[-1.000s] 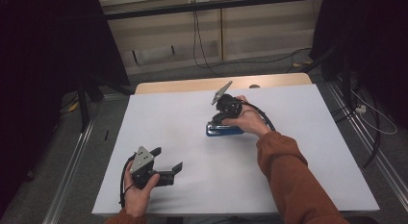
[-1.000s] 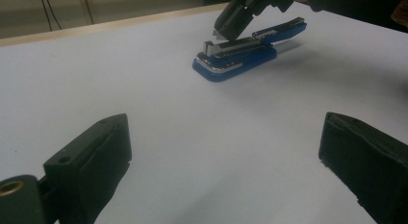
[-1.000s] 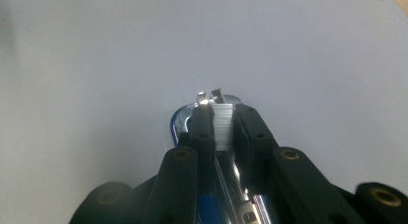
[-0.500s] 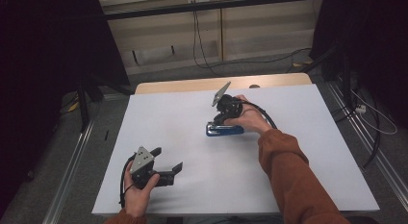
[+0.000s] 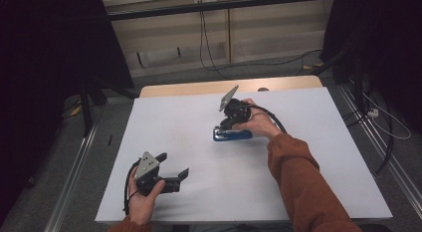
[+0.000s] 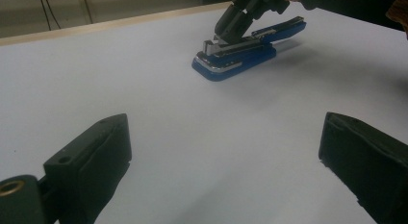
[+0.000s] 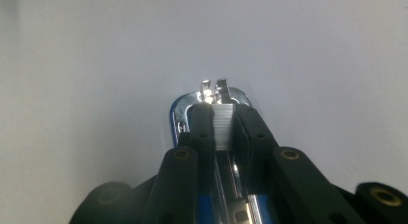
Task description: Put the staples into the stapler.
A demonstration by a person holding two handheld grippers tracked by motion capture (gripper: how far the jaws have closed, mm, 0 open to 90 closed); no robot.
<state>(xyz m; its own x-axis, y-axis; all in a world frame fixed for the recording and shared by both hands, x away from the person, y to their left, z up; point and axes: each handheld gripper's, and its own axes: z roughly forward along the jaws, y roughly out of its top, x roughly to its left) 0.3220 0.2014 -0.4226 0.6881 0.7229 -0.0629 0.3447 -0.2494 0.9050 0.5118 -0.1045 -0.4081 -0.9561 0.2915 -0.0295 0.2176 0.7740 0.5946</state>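
Note:
A blue stapler (image 5: 234, 136) lies on the white table (image 5: 318, 142), right of the middle, with its top arm raised off the open magazine (image 6: 235, 58). My right gripper (image 5: 222, 126) tilts down onto the stapler's front end (image 6: 226, 34). Its jaws are shut on a ridged silver strip of staples (image 7: 222, 130), just above the chrome nose (image 7: 185, 106). My left gripper (image 5: 173, 164) rests near the front left of the table, held in a hand. It is open with nothing between its jaws (image 6: 226, 152), and it points toward the stapler.
A wooden strip (image 5: 199, 87) runs along the table's far edge. Metal rails (image 5: 74, 167) flank both sides. Cables (image 5: 209, 48) trail over the floor beyond the table, and dark stands (image 5: 89, 92) rise at the left and right. An orange sleeve (image 5: 303, 177) crosses the table's right front.

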